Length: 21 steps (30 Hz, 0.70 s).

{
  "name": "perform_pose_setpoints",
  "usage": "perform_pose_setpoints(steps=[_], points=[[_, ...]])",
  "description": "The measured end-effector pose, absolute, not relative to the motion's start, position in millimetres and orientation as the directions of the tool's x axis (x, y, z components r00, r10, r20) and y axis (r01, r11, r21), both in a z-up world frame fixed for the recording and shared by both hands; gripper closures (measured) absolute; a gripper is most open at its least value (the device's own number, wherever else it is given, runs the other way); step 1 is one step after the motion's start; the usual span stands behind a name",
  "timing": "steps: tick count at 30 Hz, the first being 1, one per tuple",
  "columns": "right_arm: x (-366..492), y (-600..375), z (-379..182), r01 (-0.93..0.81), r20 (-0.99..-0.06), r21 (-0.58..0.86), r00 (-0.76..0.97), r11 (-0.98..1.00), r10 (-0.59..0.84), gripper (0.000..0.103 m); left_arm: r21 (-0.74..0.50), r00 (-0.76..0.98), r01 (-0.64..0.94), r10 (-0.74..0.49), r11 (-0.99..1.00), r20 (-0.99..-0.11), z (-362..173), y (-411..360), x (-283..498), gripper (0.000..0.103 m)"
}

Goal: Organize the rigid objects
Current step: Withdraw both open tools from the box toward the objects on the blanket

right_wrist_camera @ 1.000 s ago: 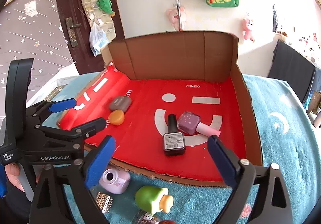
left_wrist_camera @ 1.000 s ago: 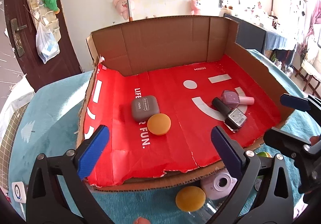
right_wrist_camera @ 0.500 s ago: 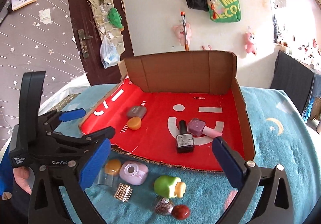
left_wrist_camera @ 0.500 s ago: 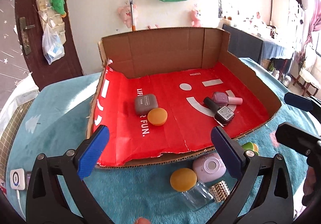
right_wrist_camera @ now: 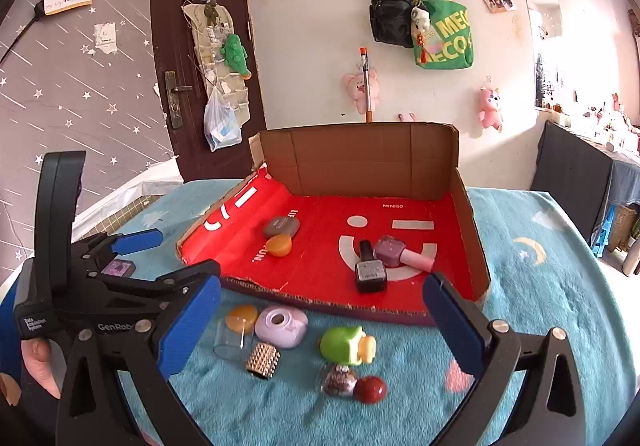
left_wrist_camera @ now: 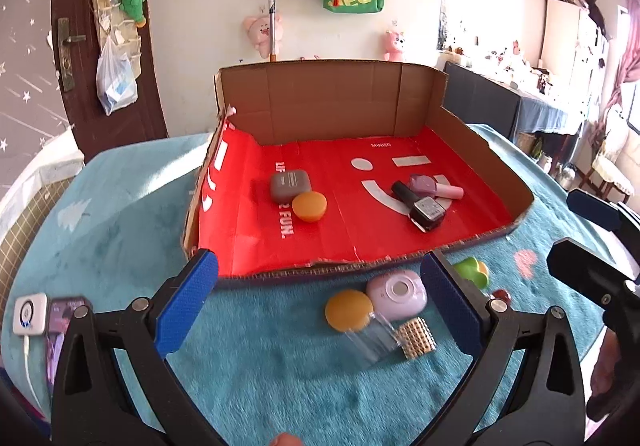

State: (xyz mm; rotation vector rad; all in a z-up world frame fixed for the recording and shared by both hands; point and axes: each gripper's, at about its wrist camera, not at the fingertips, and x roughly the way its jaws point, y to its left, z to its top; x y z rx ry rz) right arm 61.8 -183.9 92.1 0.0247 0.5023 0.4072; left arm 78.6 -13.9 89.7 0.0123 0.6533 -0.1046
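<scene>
Right wrist view: both grippers pulled back from cardboard tray (right_wrist_camera: 472, 214), right gripper (right_wrist_camera: 320, 314) and left gripper (left_wrist_camera: 320, 298) spread, empty; loose items now framed, lilac case (right_wrist_camera: 280, 326) likely next.

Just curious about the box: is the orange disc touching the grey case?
Touching, it seems. In the left wrist view the orange disc overlaps the grey case's front edge with no red floor between; the right wrist view agrees.

Both claws, left claw (left_wrist_camera: 320, 306) and right claw (right_wrist_camera: 324, 322), have drawn back from the box (right_wrist_camera: 468, 214).
</scene>
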Motion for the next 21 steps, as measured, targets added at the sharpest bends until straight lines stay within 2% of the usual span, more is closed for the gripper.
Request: perform_pose_setpoints(steps=[7,21], points=[[49,-189,84,-0.362,-0.467,0.137,0.797,0.922,0.383,0.000,0.027,0.798,0.084,-0.051,0.996,-0.601,83,-19,59,0.000],[33,-188,67,-0.328,-0.488,0.110,0.805,0.938,0.338,0.000,-0.013,0.757,0.094,-0.080,0.995,-0.648,52,-19,41,0.000]])
